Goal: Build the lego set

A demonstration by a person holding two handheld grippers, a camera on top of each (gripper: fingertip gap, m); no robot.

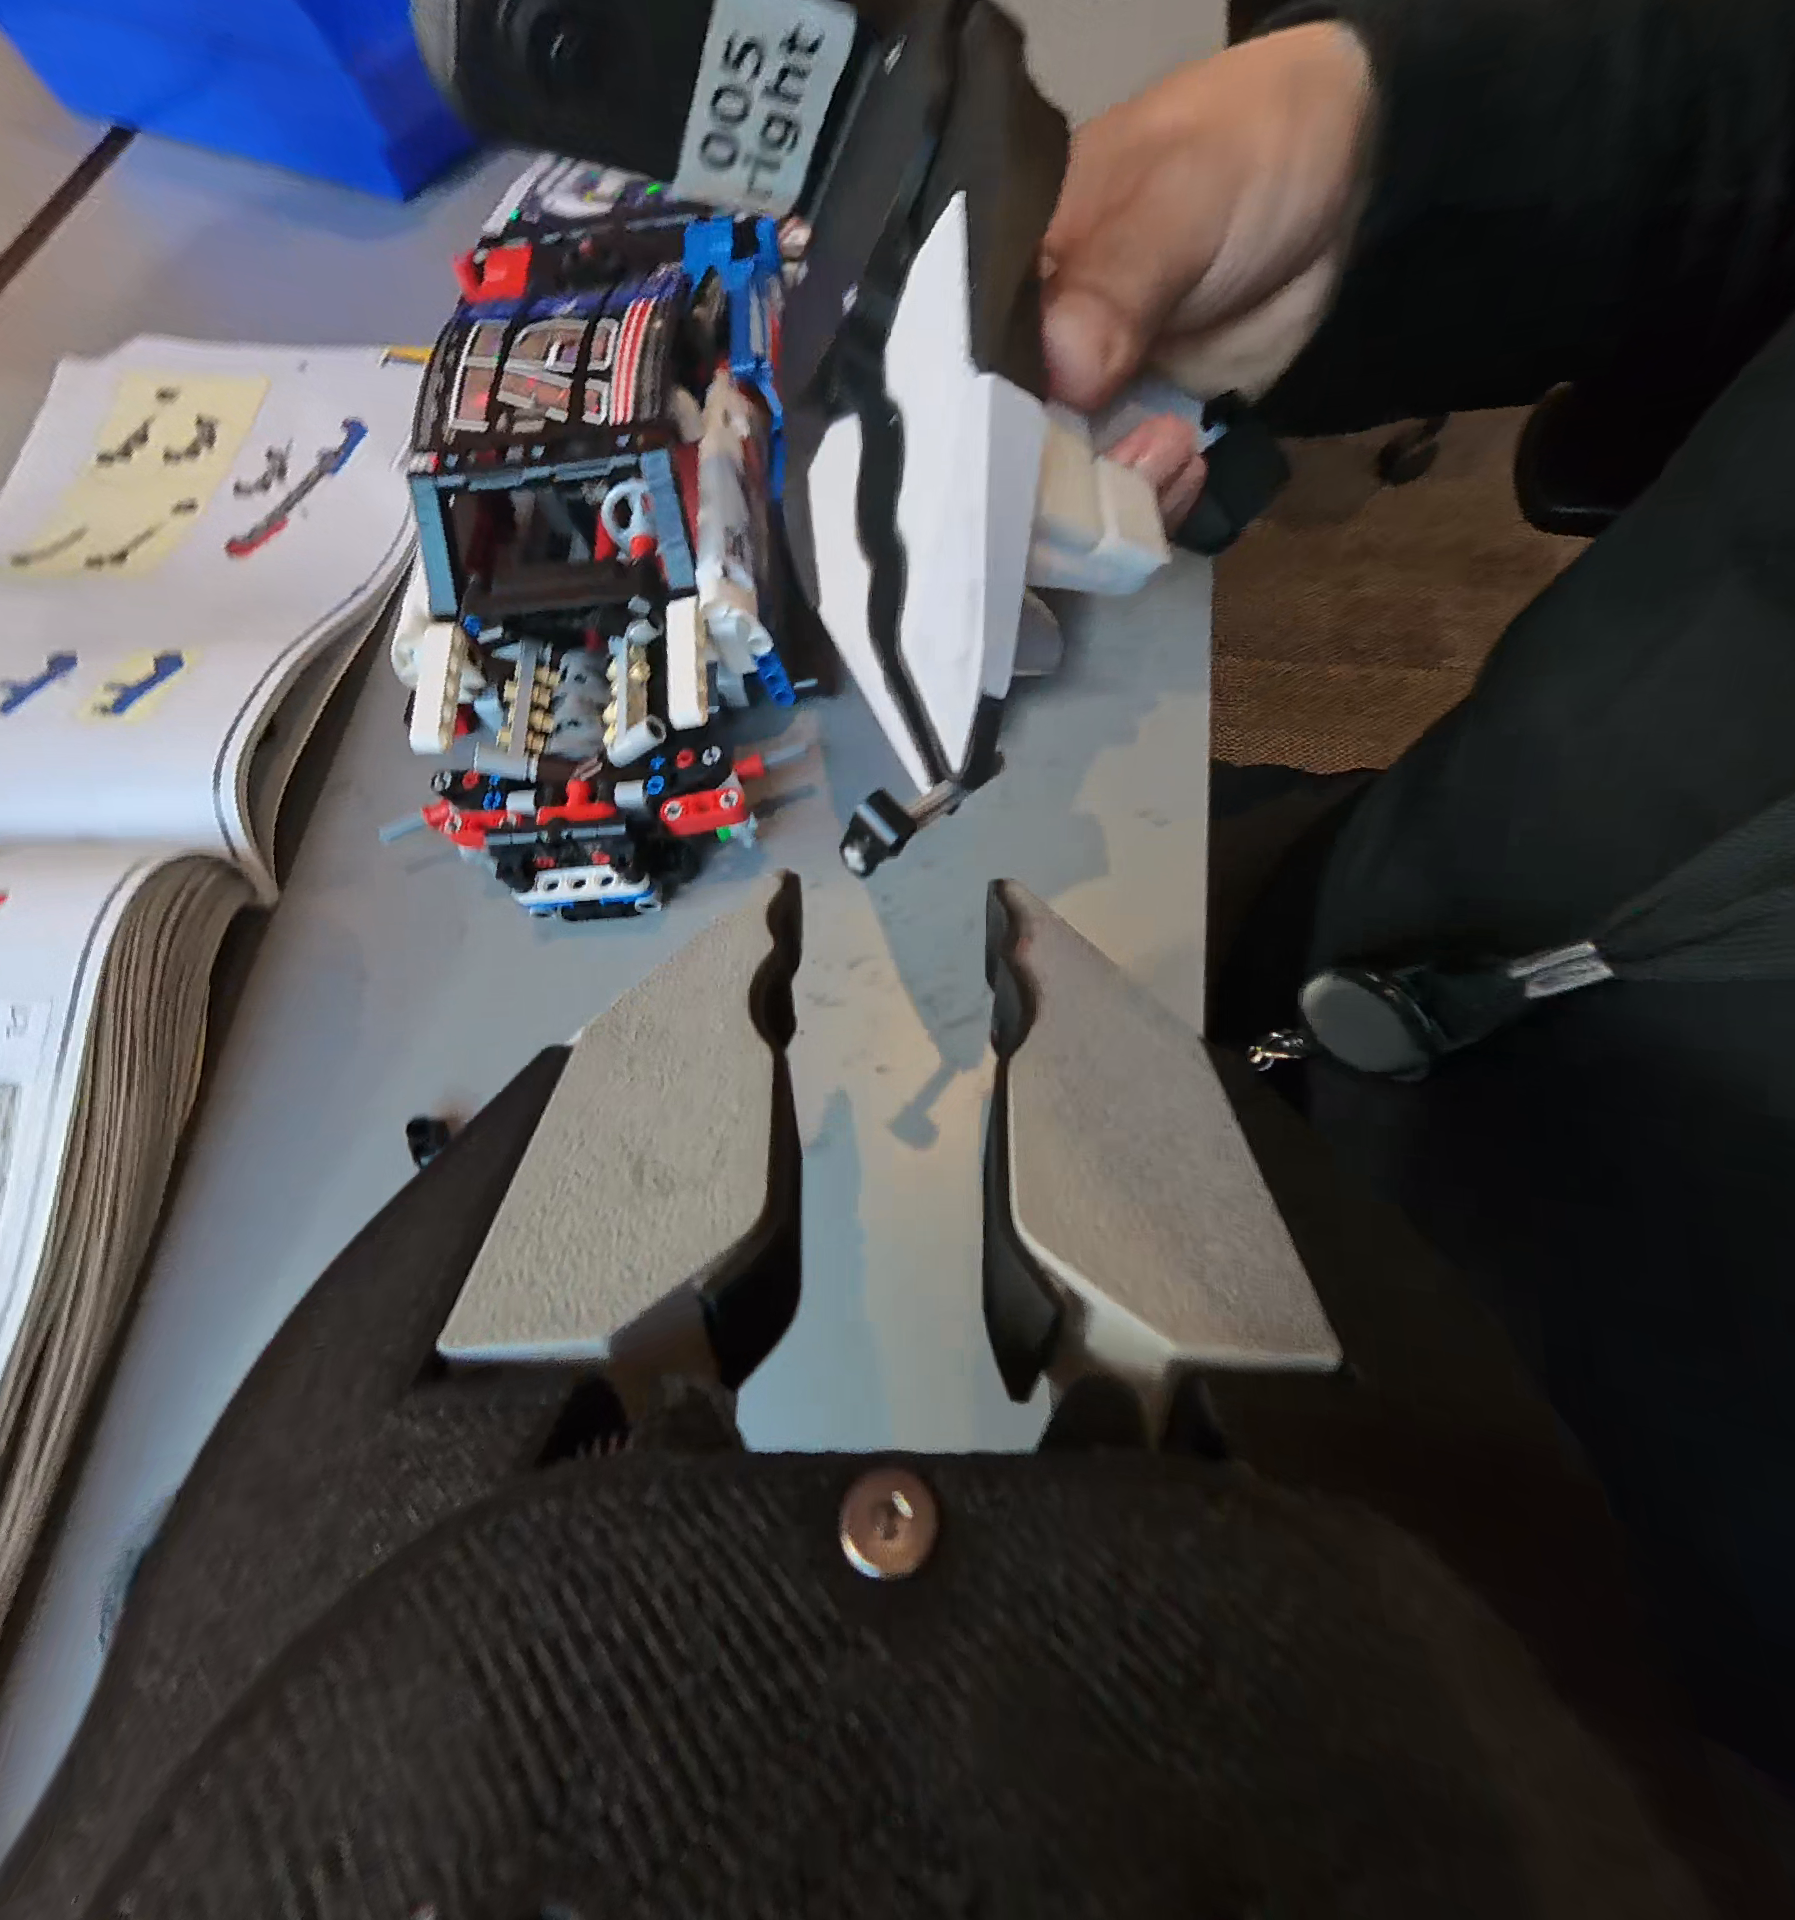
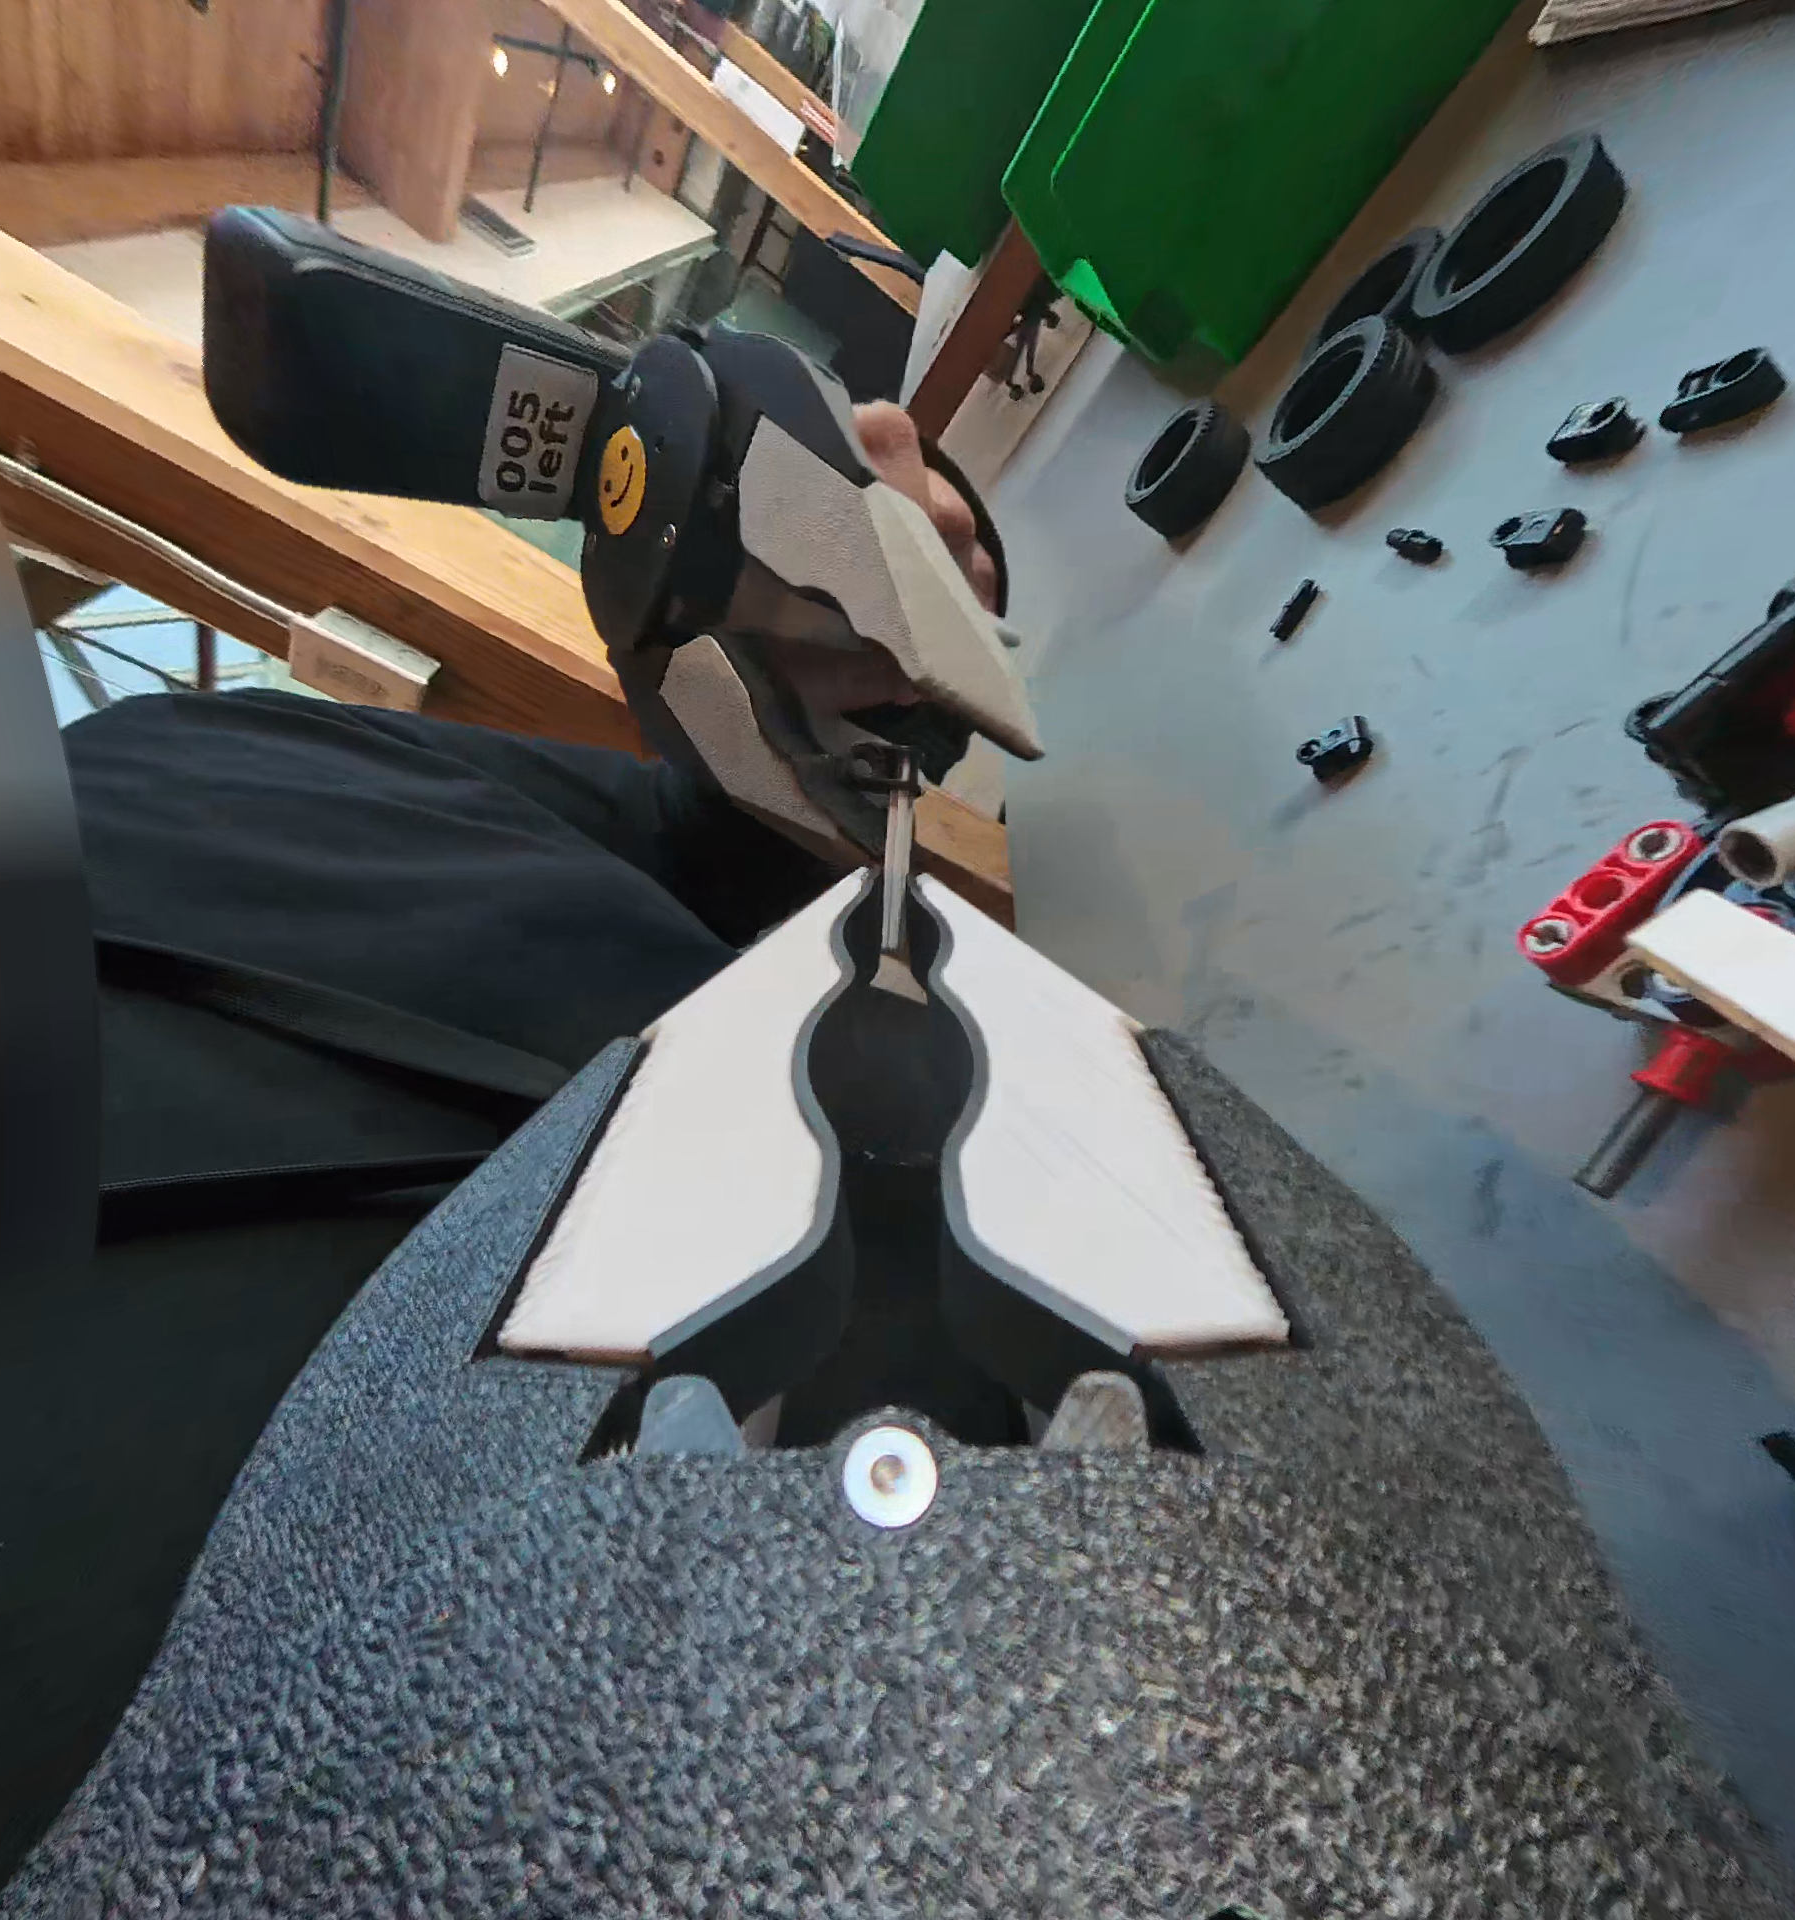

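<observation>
The part-built lego car [image 1: 571, 582], black, white, red and blue, stands on the grey table [image 1: 1101, 727]; its end shows in the right wrist view [image 2: 1703, 883]. My right gripper [image 2: 891, 894] is shut on a thin grey axle [image 2: 898, 862] with a small black connector [image 2: 877, 764] on its far end. In the left wrist view the right gripper [image 1: 960, 779] holds the axle [image 1: 934, 800] and connector [image 1: 872, 831] above the table, right of the car. My left gripper [image 1: 893, 904] is open and empty, its tips just short of the connector; it also shows in the right wrist view [image 2: 934, 795].
An open instruction book [image 1: 93, 675] lies left of the car. Black tyres [image 2: 1345, 416] and small black pieces [image 2: 1334, 743] lie on the table. Green bins [image 2: 1236, 156] and a blue bin [image 1: 249, 83] stand at the back. The table edge [image 1: 1210, 831] runs along a person's lap. Both grippers' tips are close together, under 4 cm apart.
</observation>
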